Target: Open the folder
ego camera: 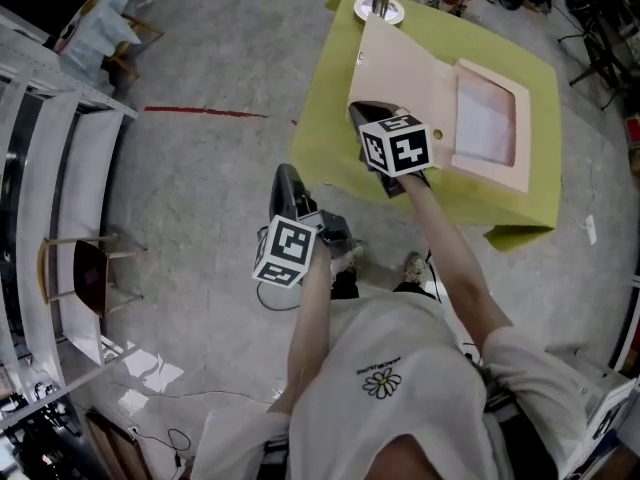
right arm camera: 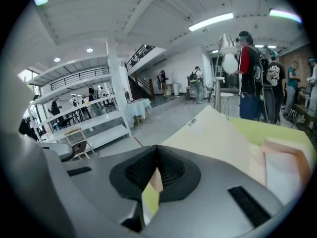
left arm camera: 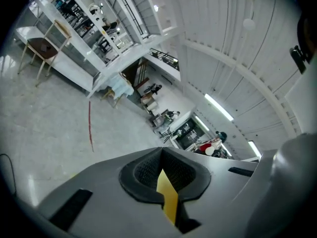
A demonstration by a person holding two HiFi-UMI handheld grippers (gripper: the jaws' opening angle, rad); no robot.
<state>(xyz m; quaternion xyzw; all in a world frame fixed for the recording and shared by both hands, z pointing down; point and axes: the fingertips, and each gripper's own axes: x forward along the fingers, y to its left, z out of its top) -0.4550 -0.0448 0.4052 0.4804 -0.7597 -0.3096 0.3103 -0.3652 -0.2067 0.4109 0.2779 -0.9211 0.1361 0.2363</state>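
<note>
Grey concrete floor (ego camera: 200, 178) fills most of the head view. One run of white shelving (ego camera: 50, 168) stands along its 9 o'clock edge.

One worktop (ego camera: 335, 133), draped in a yellow-green cloth, sits at 1 o'clock from the person. On it lies one beige folder (ego camera: 445, 153), partly opened. Its cover (ego camera: 400, 68) is tilted up off the worktop, and the rest lies flat. A raised beige frame in the flat half holds one white sheet (ego camera: 485, 123).

One wooden chair (ego camera: 90, 268) with a dark seat stands beside the shelving.

There are two claws. The right claw (right arm camera: 154, 177) is clenched on the near edge of the cover: a beige strip shows in the narrow slit between its jaws. From there the cover slopes away toward 1 o'clock, and the framed half lies at 3 o'clock of this claw. The left claw (left arm camera: 166, 182) is clenched with nothing in it, jaws together. It hangs over bare floor at 7 o'clock of the folder, well apart from it and off the worktop.

One white round base (ego camera: 380, 10) with a metal post stands at the worktop's 12 o'clock edge, just beyond the top of the cover. One thin red line (ego camera: 205, 113) marks the floor at 9 o'clock of the worktop. In the right gripper view several people stand far behind the worktop, too small to count.
</note>
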